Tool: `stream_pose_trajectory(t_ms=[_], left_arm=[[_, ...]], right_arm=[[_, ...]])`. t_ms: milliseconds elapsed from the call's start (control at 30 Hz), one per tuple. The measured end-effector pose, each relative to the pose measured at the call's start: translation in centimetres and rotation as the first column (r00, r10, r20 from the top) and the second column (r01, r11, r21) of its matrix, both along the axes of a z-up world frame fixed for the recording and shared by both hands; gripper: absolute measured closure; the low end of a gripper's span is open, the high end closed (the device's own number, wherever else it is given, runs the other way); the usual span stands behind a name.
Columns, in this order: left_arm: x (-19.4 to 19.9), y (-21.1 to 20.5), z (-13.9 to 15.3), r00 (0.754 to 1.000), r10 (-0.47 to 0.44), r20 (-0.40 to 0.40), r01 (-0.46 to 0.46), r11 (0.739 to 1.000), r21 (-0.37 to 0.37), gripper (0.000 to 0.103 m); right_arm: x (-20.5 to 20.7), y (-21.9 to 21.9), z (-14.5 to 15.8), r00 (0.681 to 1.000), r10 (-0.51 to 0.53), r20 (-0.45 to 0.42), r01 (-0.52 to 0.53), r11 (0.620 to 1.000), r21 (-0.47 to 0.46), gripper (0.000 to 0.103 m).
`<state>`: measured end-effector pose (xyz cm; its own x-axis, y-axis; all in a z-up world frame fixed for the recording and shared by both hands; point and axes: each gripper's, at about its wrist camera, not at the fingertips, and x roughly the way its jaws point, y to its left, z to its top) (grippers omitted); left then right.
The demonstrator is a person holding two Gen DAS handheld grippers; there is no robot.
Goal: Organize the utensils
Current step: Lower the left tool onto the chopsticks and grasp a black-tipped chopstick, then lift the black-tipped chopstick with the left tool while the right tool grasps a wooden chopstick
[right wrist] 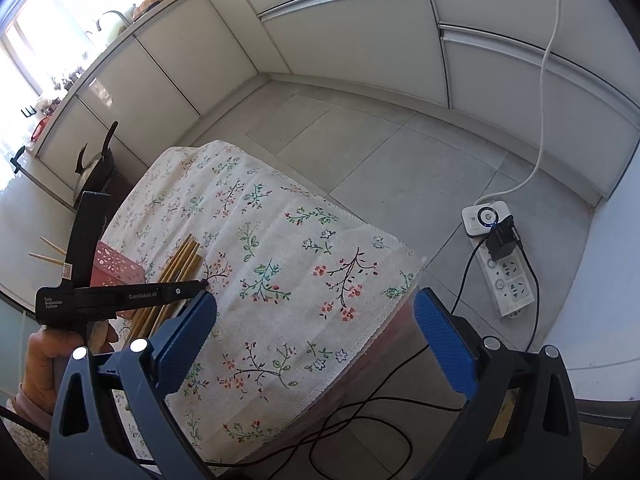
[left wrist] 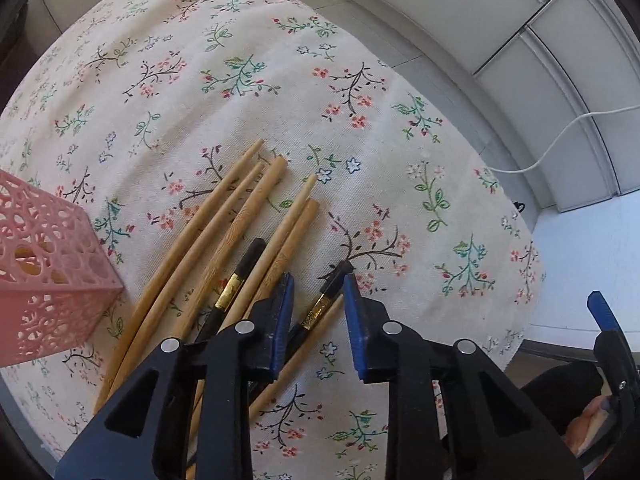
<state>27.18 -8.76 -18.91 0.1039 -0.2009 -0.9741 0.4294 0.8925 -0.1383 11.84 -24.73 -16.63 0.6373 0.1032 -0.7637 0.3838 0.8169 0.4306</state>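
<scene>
room: kitchen, pale cabinet fronts (right wrist: 352, 40), grey tiled floor (right wrist: 380, 152), bright window at upper left of the right wrist view.
desk: small, covered by a floral cloth (left wrist: 248, 92); cloth hangs over the near and right edges.
floor extras: white power strip (right wrist: 498, 258) with a black plug in it, white cable (right wrist: 546, 92) running up the cabinets, thin black cables looped by the desk's near edge.
basket: pink perforated basket (left wrist: 48, 280) at the desk's left edge, standing on the cloth; yellowish items inside, can't tell what.
chopsticks: bundle of plain bamboo chopsticks (left wrist: 224, 216) lying flat on the cloth just right of the basket, tips fanned toward the far edge.
black pair: two black chopsticks with gold bands; one (left wrist: 240, 276) lies among the bamboo ones, the other black chopstick (left wrist: 330, 296) is at the right of the bundle.
left gripper: left gripper (left wrist: 318, 304) pointing steeply down onto the bundle. Blue jaws narrowed, straddling the right-hand black chopstick and a bamboo stick beside it. Visible gap on both sides, pads not pressing, so nothing gripped. Left jaw lies over the bamboo sticks.
right gripper: right gripper (right wrist: 316, 344) hovers above the near right corner of the desk, jaws spread wide, nothing between them, only cloth below.
hand: person's hand (right wrist: 52, 356) in a pale sleeve holds the left gripper's black body, seen at the left of the right wrist view.
other: two loose chopstick ends (right wrist: 50, 252) poke out at left behind that black body, what they rest on is hidden.
</scene>
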Motion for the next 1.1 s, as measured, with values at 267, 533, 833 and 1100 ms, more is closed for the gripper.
stream_pose_trajectory(t_ms=[267,533,833,1100], left_arm=[[0.1,2.4,0.1,0.996,0.071,-0.049,-0.072,0.997,-0.032,0.088],[-1.8,2.4,1.7,0.994,0.089,0.070,-0.088,0.996,-0.007,0.096],[-4.9,5.4,7.3,0.974,0.129,0.188,-0.113,0.989,-0.094,0.097],[-8.6,9.0,12.3,0.937,0.145,0.318,-0.104,0.984,-0.142,0.097]], right_arm=[[0.1,-0.1,-0.2,1.000,-0.002,-0.009,0.003,1.000,0.014,0.007],[0.4,0.5,-0.3,1.000,0.008,-0.030,-0.008,1.000,-0.008,0.007],[4.0,4.7,-1.8,0.979,0.102,-0.178,-0.103,0.995,0.007,0.007],[9.5,9.7,-4.0,0.925,0.186,-0.331,-0.172,0.982,0.072,0.011]])
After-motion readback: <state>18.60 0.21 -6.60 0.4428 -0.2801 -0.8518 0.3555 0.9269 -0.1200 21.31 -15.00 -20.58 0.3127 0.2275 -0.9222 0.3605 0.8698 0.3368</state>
